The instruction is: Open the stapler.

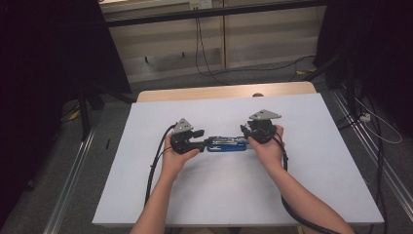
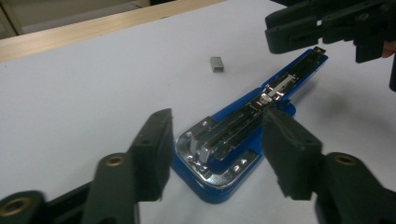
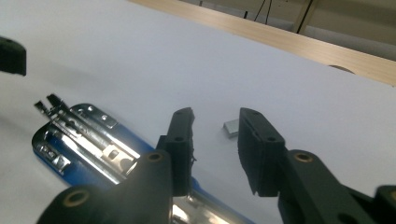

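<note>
**benchrat:** So where's everything sitting? The blue stapler [image 1: 225, 144] lies opened out flat near the middle of the white worktop [image 1: 311, 185], long axis running left to right between the two hands. The metal staple channel faces up.

**tinker_jo:** Yep. The left tongs [image 2: 212, 149] are spread wide, one jaw either side of the stapler's hinged back end, not pinching it as far as I can tell. In the left gripper view the body runs straight away from those jaws toward the other tool.

**benchrat:** And the right tongs [image 3: 215, 144]?

**tinker_jo:** Parted a moderate amount, holding nothing. They're hovering over the stapler's far end, and between the jaws you can see a little strip of staples [image 3: 230, 128] lying loose on the worktop, just beside the stapler on the far side from the person.

**benchrat:** So the staples are the right hand's job?

**tinker_jo:** My guess, yeah. They're much nearer the right tongs, lying just ahead of them. Left looks set to steady the stapler while right reaches forward for the strip.
</note>
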`<state>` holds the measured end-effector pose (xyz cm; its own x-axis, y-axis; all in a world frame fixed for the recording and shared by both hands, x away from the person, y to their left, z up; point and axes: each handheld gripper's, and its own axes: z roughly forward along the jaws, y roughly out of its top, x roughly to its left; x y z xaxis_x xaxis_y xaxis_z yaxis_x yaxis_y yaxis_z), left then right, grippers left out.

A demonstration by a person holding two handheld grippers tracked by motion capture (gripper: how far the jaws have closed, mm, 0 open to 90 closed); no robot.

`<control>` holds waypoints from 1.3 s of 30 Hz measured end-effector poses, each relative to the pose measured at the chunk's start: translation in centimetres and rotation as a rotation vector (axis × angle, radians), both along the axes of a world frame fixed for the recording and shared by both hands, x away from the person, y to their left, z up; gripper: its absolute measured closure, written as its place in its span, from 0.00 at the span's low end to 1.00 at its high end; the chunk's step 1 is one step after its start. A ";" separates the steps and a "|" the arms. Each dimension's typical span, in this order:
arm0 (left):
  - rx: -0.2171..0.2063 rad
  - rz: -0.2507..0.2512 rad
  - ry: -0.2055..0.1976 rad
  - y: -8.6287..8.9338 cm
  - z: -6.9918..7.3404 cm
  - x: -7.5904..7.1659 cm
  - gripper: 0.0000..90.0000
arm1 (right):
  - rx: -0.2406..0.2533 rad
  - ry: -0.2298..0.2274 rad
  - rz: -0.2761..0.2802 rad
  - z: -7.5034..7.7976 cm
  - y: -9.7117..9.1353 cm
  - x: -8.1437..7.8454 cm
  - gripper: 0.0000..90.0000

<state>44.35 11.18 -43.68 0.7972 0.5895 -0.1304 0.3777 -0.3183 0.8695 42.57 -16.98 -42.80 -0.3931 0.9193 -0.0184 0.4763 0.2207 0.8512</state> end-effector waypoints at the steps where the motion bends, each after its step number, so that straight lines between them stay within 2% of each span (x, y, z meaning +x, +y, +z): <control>1: -0.008 0.004 0.004 0.1 0.0 0.0 0.41 | 0.006 0.003 -0.008 0.1 -0.1 0.1 0.63; 5: -0.008 0.012 0.010 0.2 0.2 -0.1 0.27 | 0.024 0.030 -0.033 0.6 -0.4 0.7 0.50; 14: 0.015 -0.004 0.033 0.3 0.6 -0.4 0.16 | 0.076 0.080 -0.052 0.6 -0.6 1.7 0.31; 21: 0.038 -0.016 0.030 0.6 0.9 -0.7 0.14 | 0.073 0.099 -0.052 0.5 -0.3 2.5 0.25; 24: 0.046 -0.021 0.034 0.6 0.9 -0.7 0.14 | 0.057 0.114 -0.048 0.4 -0.1 2.9 0.23; 32: 0.023 -0.026 0.062 0.7 0.9 -0.7 0.11 | 0.056 0.131 -0.055 0.2 0.0 3.8 0.18; 39: 0.027 -0.025 0.057 0.7 0.9 -0.6 0.10 | 0.055 0.140 -0.049 0.0 0.1 4.4 0.16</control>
